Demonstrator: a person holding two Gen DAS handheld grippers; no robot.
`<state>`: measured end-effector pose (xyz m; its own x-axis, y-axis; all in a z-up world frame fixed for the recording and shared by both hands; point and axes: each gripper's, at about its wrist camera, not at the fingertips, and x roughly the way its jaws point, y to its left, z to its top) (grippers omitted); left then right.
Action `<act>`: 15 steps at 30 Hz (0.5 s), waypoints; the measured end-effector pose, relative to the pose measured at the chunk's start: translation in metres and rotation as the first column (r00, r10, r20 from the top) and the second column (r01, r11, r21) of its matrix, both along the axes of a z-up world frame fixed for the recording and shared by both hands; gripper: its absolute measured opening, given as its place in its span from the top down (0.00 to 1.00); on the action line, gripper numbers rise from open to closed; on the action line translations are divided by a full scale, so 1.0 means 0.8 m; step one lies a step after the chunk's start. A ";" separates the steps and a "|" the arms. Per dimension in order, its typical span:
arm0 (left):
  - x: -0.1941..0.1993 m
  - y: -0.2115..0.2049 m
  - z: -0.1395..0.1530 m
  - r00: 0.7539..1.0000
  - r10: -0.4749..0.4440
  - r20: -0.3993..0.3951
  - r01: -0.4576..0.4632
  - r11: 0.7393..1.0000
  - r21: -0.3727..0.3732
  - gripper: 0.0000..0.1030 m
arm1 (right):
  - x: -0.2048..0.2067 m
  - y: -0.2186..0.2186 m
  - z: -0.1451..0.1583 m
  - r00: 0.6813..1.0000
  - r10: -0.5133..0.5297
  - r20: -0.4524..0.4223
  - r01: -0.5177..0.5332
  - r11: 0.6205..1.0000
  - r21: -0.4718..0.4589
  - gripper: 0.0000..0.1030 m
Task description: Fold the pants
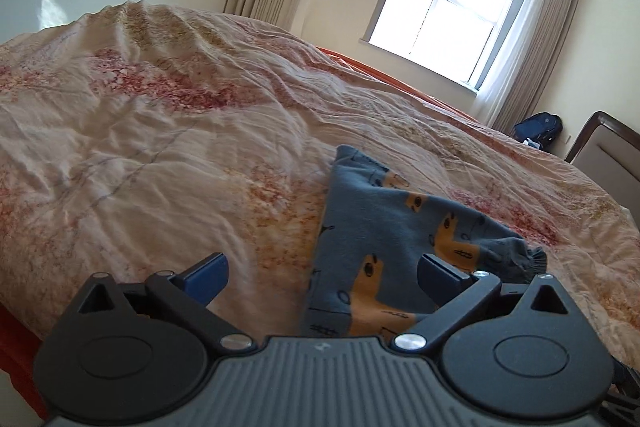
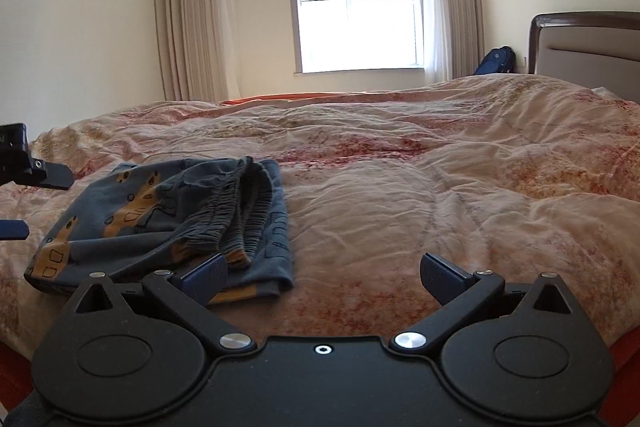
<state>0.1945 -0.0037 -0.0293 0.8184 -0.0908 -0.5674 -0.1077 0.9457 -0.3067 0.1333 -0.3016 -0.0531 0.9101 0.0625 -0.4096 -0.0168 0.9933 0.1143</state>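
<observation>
The pants (image 2: 172, 215) are small, blue-grey with orange animal prints, and lie folded in a compact bundle on the bed's floral quilt (image 2: 440, 187), elastic waistband on top. In the left wrist view the pants (image 1: 384, 227) lie just ahead, right of centre. My left gripper (image 1: 322, 273) is open and empty, its right finger over the pants' near edge. My right gripper (image 2: 324, 277) is open and empty, just right of the bundle, its left finger at the pants' near corner. The left gripper's finger also shows at the left edge of the right wrist view (image 2: 16, 227).
The quilt is wrinkled and spreads wide around the pants. An orange sheet edge (image 2: 256, 101) shows at the far side. A padded headboard (image 2: 592, 47) stands at the right. A window (image 2: 360, 3), curtains and a dark blue bag (image 2: 496, 61) are beyond the bed.
</observation>
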 end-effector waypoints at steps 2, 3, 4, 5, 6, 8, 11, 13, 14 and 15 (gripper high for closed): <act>0.005 0.009 -0.010 1.000 0.013 -0.019 -0.013 1.000 -0.008 0.01 | 0.006 0.005 0.002 0.993 0.120 0.010 -0.120 0.989 0.082 0.00; 0.007 0.013 -0.014 0.999 0.017 -0.027 -0.018 1.000 -0.012 0.01 | 0.012 0.007 0.004 0.982 0.190 0.023 -0.191 0.969 0.154 0.01; 0.008 0.015 -0.018 0.999 0.015 -0.029 -0.016 1.000 -0.015 0.01 | 0.017 0.008 0.004 0.975 0.221 0.027 -0.222 0.954 0.201 0.01; 0.009 0.016 -0.020 1.000 0.012 -0.029 -0.012 1.000 -0.014 0.01 | 0.022 0.011 0.004 0.969 0.245 0.022 -0.243 0.940 0.239 0.01; 0.009 0.015 -0.022 1.000 0.007 -0.027 -0.008 1.000 -0.008 0.01 | 0.028 0.018 0.005 0.965 0.262 0.010 -0.256 0.932 0.258 0.01; 0.008 0.011 -0.023 1.000 -0.004 -0.011 0.004 1.000 0.016 0.01 | 0.036 0.030 0.003 0.966 0.256 -0.028 -0.243 0.941 0.235 0.06; 0.006 0.006 -0.025 1.000 -0.016 0.005 0.015 0.999 0.049 0.01 | 0.038 0.036 -0.002 0.975 0.214 -0.064 -0.197 0.958 0.208 0.14; 0.003 0.002 -0.026 1.000 -0.022 0.013 0.021 0.997 0.070 0.01 | 0.038 0.029 -0.004 0.980 0.187 -0.069 -0.166 0.957 0.239 0.20; 0.002 0.000 -0.026 1.000 -0.024 0.016 0.022 0.997 0.078 0.01 | 0.040 0.026 -0.005 0.982 0.176 -0.073 -0.152 0.955 0.256 0.23; 0.001 -0.001 -0.027 0.999 -0.027 0.020 0.025 0.996 0.085 0.00 | 0.042 0.023 -0.006 0.983 0.166 -0.077 -0.139 0.951 0.275 0.24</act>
<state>0.1949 -0.0046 -0.0507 0.8281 -0.0646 -0.5569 -0.0774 0.9707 -0.2277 0.1666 -0.2834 -0.0578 0.8375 0.3170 -0.4451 -0.1415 0.9126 0.3837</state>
